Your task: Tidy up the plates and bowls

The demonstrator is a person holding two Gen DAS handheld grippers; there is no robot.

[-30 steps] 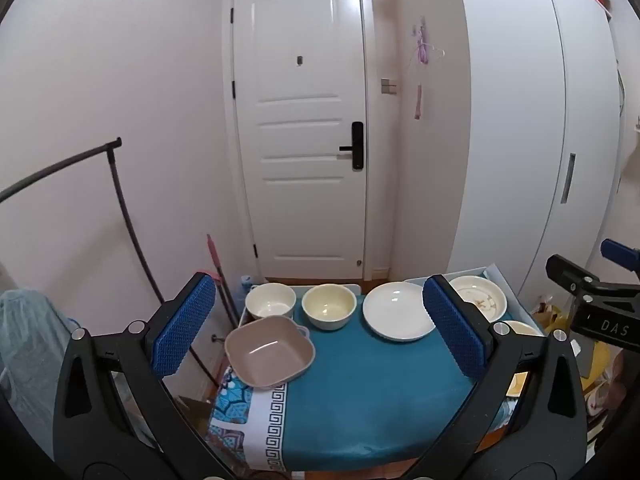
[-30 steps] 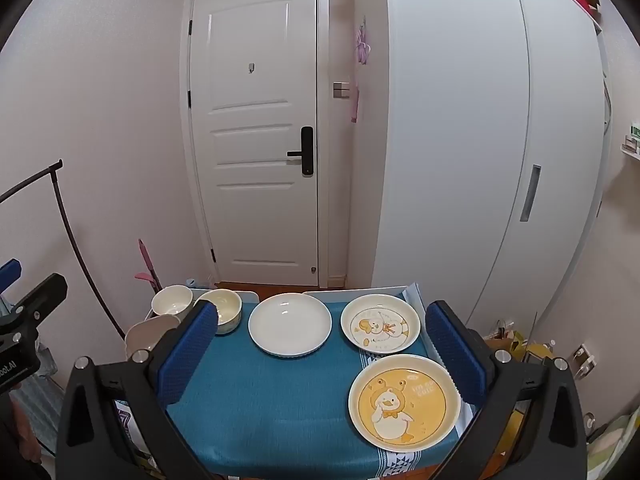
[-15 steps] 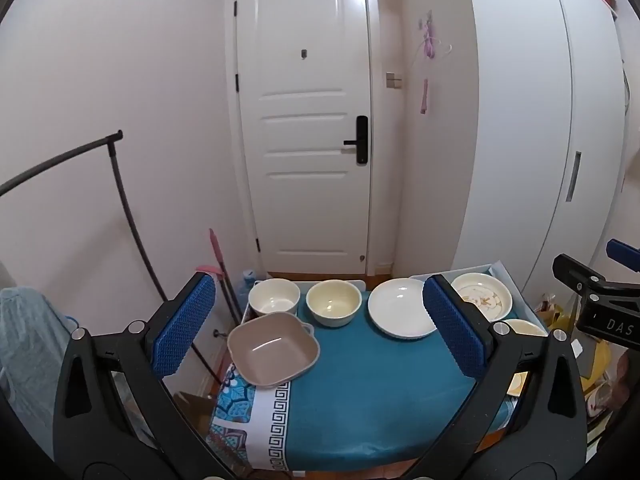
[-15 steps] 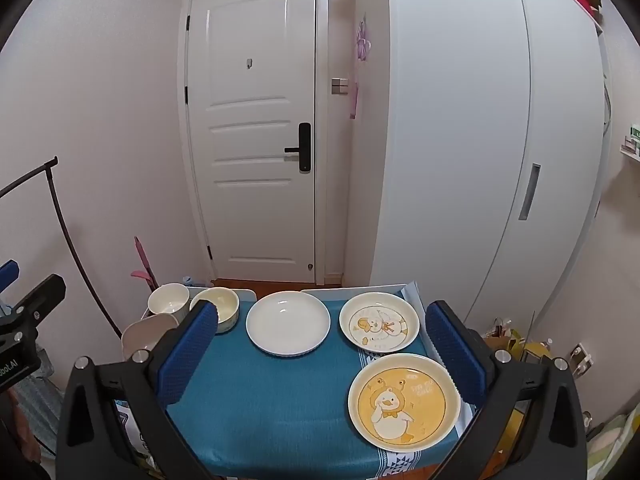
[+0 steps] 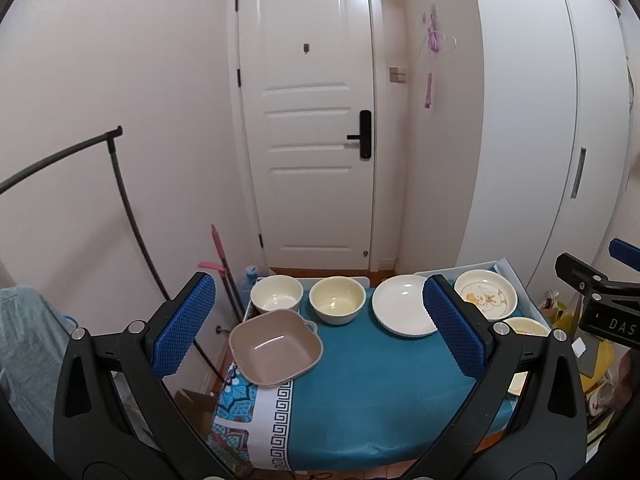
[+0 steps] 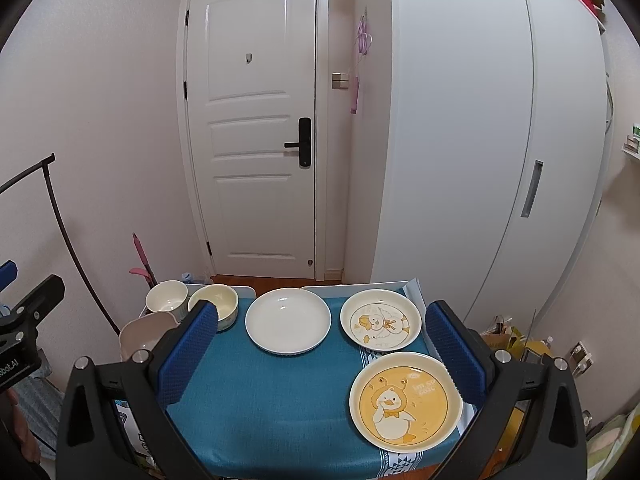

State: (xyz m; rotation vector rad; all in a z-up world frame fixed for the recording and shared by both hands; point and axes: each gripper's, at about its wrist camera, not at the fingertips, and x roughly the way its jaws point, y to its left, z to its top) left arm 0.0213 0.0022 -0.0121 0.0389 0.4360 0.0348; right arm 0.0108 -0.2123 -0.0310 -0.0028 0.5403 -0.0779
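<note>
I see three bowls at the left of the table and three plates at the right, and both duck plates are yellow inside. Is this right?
Not quite. Only the near duck plate is yellow inside; the far duck plate is white, as the right wrist view shows. The three bowls on the left and three plates on the right are correct.

Teal tablecloth [image 6: 280, 392] carries a white Greek-key border; gripper pads [image 6: 188, 354] are blue. Yellow duck plate [image 6: 404, 400], white duck-print plate [image 6: 380, 320], plain white plate [image 6: 288, 320]. Beige square bowl [image 5: 276, 346], cream bowl [image 5: 337, 299], white bowl [image 5: 277, 293].
</note>
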